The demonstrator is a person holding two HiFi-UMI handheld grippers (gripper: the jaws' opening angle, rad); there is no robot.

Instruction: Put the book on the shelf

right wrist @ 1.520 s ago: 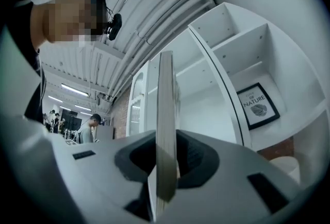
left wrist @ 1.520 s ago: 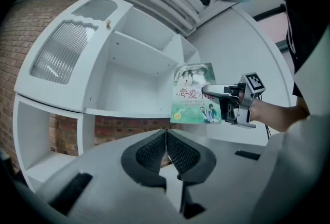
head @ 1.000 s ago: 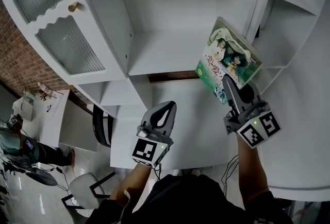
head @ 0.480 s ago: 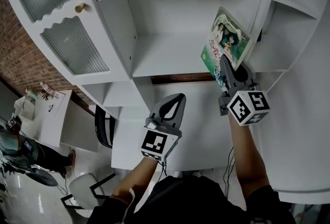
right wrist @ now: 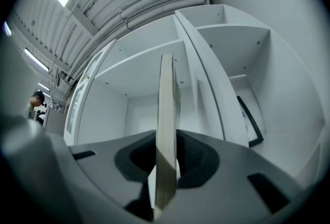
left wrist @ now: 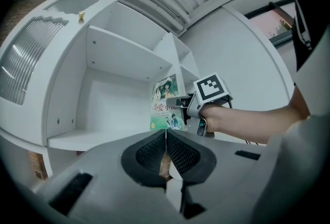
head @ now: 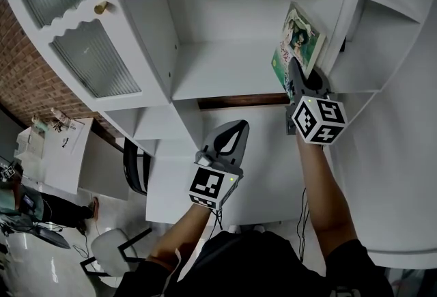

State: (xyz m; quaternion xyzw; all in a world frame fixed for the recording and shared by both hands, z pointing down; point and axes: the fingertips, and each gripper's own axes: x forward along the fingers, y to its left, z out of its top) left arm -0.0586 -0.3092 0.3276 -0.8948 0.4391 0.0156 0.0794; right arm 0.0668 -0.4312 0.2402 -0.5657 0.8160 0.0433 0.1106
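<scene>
With fingers clamped on the upright book (head: 299, 36), the right gripper (head: 295, 77) held it at the right end of the shelf (head: 218, 74), which by my reading left only setting it down and letting go; the left gripper (head: 234, 130) hung empty, its fingers together.

A ribbed-glass cabinet door (head: 92, 60) with a brass knob (head: 101, 7) stands beside a brick wall (head: 17, 70). Lower down, papers (head: 63, 126) lie on a white worktop (head: 61, 164), near a chair (head: 113, 248).

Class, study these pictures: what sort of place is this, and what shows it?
Probably an indoor workroom or office: a tall white shelf unit with ribbed glass doors, a red brick wall, and a white desk with papers.
</scene>
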